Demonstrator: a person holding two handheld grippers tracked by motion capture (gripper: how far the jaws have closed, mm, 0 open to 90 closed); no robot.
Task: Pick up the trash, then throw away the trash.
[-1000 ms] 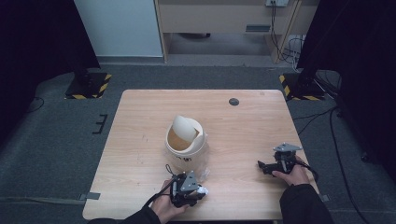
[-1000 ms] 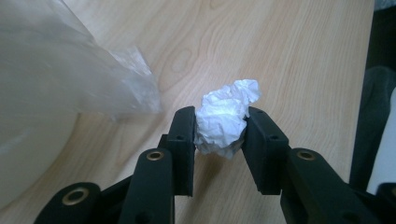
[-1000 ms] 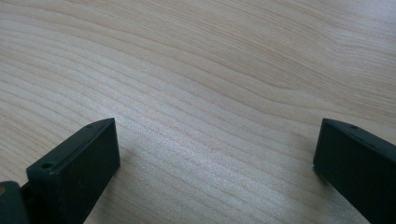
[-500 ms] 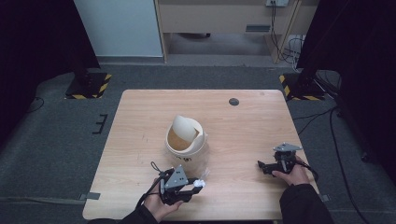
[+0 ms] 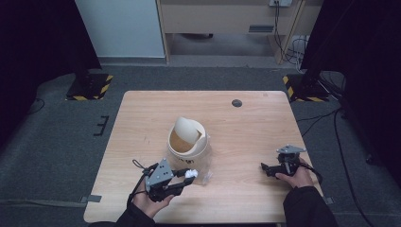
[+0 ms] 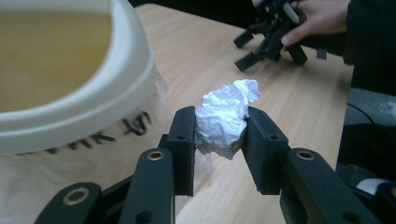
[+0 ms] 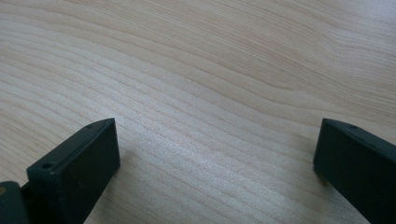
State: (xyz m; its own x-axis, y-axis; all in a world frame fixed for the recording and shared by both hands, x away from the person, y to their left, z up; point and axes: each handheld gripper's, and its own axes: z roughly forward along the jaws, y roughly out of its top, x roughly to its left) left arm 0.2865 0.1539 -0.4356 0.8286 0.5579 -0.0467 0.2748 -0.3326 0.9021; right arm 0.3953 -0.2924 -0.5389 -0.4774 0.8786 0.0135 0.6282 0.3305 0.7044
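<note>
- The left gripper point(image 5: 185, 178) is clamping a crumpled white paper ball point(image 6: 225, 116) between its two black jaws, which are pressing on it from both sides.
- In the high view the paper ball point(image 5: 190, 174) is sitting just in front of the white bin point(image 5: 188, 142), near its base and apart from its rim.
- The bin's swing lid point(image 5: 186, 130) is tilting upward, leaving the tan inside showing.
- In the left gripper view the bin's rounded rim point(image 6: 133, 70) is rising close on the left, and the held ball is lying below that rim line.
- A small clear scrap point(image 5: 205, 176) is lying on the wooden table point(image 5: 142, 123) just beside the gripper's tips.
- The right gripper point(image 5: 267, 168) is resting near the table's right edge, well apart from the bin, its jaws standing wide with bare wood between them point(image 7: 215, 154).
- Open tabletop is stretching behind the bin toward the far edge, where a dark round spot point(image 5: 237, 102) is sitting.
- Bare wood is also lying between the bin and the right gripper, and along the table's left side.
</note>
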